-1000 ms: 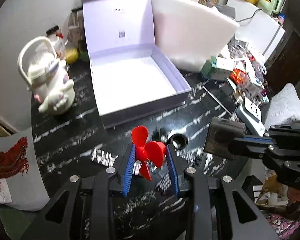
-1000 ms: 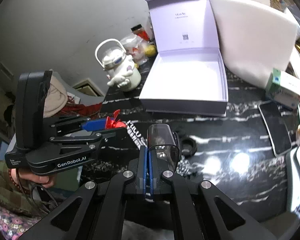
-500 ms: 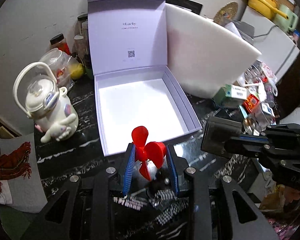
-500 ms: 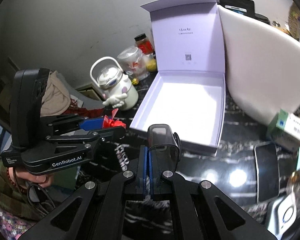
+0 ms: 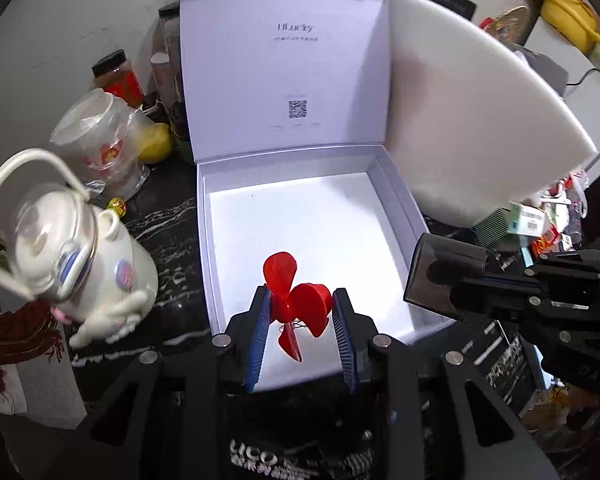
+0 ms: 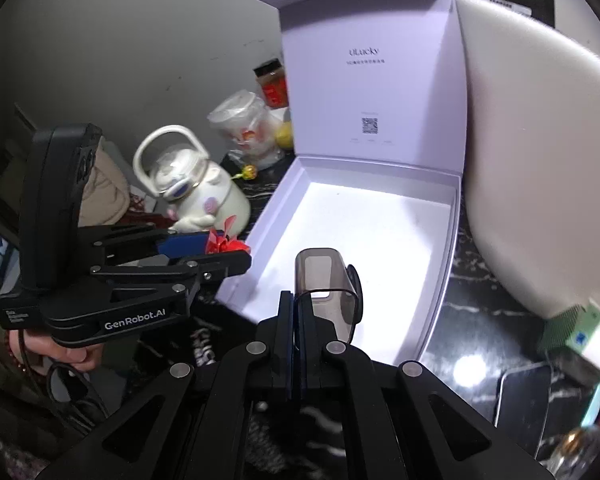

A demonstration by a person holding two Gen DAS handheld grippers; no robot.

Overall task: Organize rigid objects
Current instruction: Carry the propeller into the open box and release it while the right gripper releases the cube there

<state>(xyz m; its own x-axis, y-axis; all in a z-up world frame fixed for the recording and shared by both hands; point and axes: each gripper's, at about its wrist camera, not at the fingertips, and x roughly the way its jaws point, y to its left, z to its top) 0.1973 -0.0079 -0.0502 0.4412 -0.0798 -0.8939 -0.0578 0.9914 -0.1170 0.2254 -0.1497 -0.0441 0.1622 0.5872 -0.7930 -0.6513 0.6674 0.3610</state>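
Note:
An open lilac box [image 5: 404, 200] [image 6: 456, 216] with its lid upright stands on the black marble table, its white floor bare. My left gripper [image 5: 300, 312] is shut on a red plastic propeller [image 5: 296, 300], held over the box's near edge. In the right wrist view the same left gripper [image 6: 228, 250] and red propeller [image 6: 224, 243] sit at the box's left wall. My right gripper [image 6: 296, 312] is shut on the rim of a smoky translucent case [image 6: 326, 284], above the box's near edge. In the left wrist view the smoky case [image 5: 440, 276] hangs just right of the box.
A white cartoon kettle [image 5: 68, 256] [image 6: 196, 192], a bagged cup [image 5: 100, 148] and jars stand left of the box. A large white foam board [image 5: 476, 120] leans at its right. Small boxes [image 6: 588, 328] and a phone [image 6: 520, 396] crowd the right side. A hand [image 6: 66, 354] holds the left gripper.
Both grippers have moved toward the box with their loads still gripped; the box now fills the views, and the propeller and case hang over its near edge.

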